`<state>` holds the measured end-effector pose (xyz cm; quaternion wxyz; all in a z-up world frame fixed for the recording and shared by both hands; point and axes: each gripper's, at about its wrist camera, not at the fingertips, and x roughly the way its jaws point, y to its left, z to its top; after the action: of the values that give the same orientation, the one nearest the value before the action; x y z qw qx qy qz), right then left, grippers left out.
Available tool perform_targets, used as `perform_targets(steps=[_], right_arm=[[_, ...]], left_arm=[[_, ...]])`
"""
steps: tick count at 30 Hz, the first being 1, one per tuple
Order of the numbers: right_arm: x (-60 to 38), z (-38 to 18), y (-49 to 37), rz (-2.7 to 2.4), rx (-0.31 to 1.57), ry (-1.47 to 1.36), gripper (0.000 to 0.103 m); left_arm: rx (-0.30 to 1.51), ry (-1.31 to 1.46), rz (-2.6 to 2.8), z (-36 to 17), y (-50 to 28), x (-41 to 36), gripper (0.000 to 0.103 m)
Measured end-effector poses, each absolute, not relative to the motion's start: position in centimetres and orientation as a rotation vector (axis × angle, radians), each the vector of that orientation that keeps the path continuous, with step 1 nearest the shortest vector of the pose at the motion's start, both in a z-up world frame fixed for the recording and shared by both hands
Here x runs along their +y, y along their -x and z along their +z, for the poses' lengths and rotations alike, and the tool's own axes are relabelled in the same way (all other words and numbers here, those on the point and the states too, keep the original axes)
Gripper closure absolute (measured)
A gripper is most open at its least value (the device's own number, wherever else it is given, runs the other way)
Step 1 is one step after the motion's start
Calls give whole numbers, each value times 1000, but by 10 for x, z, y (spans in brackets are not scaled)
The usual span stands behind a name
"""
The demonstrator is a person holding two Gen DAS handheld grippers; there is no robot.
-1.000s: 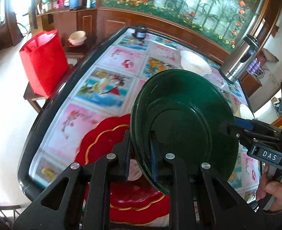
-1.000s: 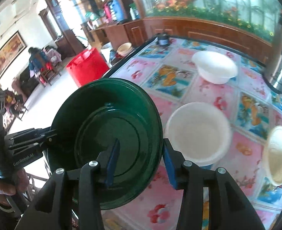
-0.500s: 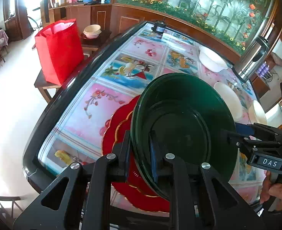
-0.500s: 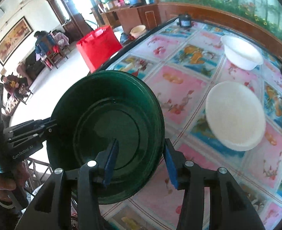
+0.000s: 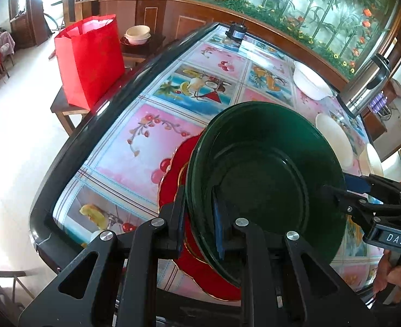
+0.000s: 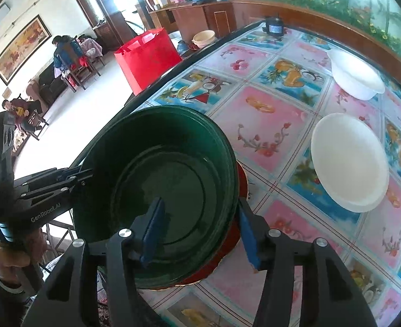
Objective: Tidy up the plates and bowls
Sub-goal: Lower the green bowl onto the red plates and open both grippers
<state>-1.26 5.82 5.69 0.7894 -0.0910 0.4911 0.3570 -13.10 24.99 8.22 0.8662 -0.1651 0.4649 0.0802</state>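
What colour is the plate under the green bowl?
Red with a gold rim line: the plate, clearest in the left wrist view.

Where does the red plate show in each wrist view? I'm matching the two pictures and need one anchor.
Left wrist view: the red plate peeks out lower centre, left of and under the green bowl.
Right wrist view: only a sliver of the red plate shows along the green bowl's right and lower edge.
Shared landmark: the red bag beyond the table's left edge.

Left of red plate (image 5: 173,174): bare tablecloth (image 5: 145,147).
Right: 2 white plates (image 6: 347,160) near; white bowl (image 6: 355,79) beyond.
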Motion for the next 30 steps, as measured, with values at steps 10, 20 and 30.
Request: perform_targets(steps=[10,20,30], right_arm=[[67,47,13,785,1087,205,46],[57,48,14,822,1099,141,44],[33,58,14,786,1043,116,42]], left_arm=[[1003,342,174,71,132,255,86],[974,326,199,68,132,253,80],[844,257,228,96,129,237,51]])
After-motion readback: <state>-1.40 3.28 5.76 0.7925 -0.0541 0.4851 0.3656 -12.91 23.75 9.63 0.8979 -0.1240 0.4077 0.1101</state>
